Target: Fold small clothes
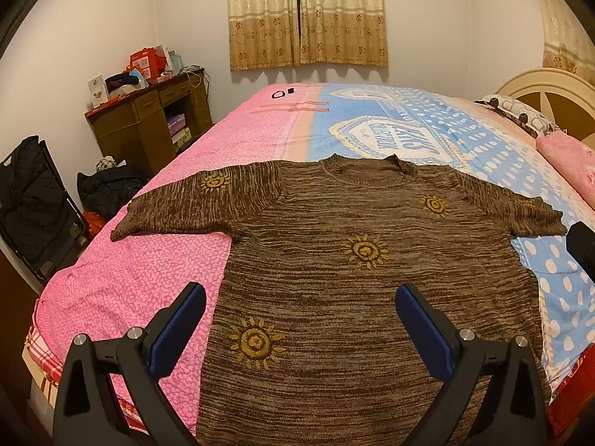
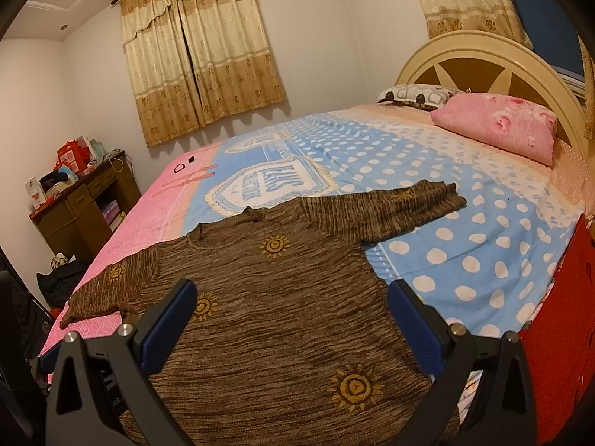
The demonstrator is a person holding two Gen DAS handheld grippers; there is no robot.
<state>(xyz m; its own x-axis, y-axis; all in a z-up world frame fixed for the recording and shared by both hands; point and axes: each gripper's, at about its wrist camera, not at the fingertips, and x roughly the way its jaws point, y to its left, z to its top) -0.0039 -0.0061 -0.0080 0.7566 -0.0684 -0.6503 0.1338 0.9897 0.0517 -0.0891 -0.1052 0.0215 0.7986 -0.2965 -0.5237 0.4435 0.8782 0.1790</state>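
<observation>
A brown knitted sweater (image 1: pixel 334 278) with yellow sun motifs lies flat on the bed, front up, both sleeves spread out to the sides, neck away from me. It also shows in the right wrist view (image 2: pixel 282 316). My left gripper (image 1: pixel 300 293) is open and empty, above the sweater's lower left part near the hem. My right gripper (image 2: pixel 292 291) is open and empty, above the sweater's lower right part. A dark part of the right gripper shows at the right edge of the left wrist view (image 1: pixel 582 249).
The bed cover (image 1: pixel 122 290) is pink on the left and blue with white dots on the right (image 2: pixel 465 252). Pillows (image 2: pixel 498 126) lie by the cream headboard (image 2: pixel 479 59). A cluttered brown desk (image 1: pixel 148 126) and dark bags (image 1: pixel 33 204) stand left of the bed.
</observation>
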